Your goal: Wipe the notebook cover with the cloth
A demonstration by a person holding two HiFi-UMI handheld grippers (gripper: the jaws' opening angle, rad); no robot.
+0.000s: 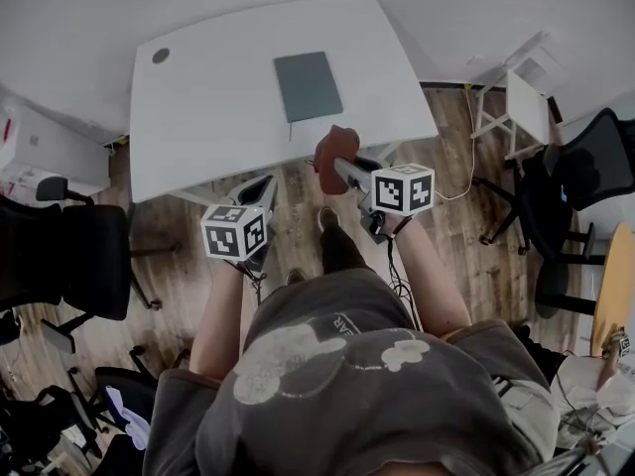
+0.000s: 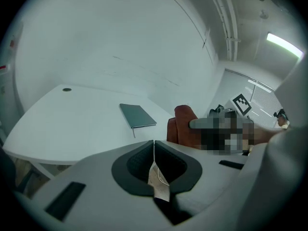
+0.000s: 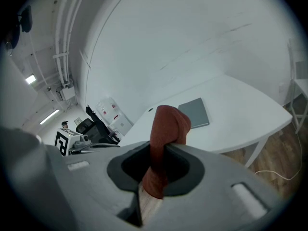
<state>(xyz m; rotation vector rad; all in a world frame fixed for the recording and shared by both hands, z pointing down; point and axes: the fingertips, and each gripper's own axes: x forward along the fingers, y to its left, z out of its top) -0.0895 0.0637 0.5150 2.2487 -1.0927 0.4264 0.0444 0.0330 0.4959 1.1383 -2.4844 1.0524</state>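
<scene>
Notebook (image 1: 308, 85) grey, closed, on table (image 1: 218, 97); right gripper (image 3: 161, 147) pinches rust cloth (image 3: 167, 121); left gripper (image 2: 154, 147) jaws together.

Light cool, diffuse, even. Desk (image 1: 198, 97) uniformly bright; faint shadow on the floor (image 1: 298, 216) beneath. Ceiling strip lamp (image 2: 285, 44) blown out. Both gripper views: heavy fisheye curvature, black vignetted corners. Left tongs (image 2: 154, 146) evenly lit, slightly soft. Head view darker toward bottom.

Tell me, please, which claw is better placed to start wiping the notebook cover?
Right. The right claw is shut on the red-brown cloth and is nearer the notebook; the left claw is shut with nothing in it.
</scene>
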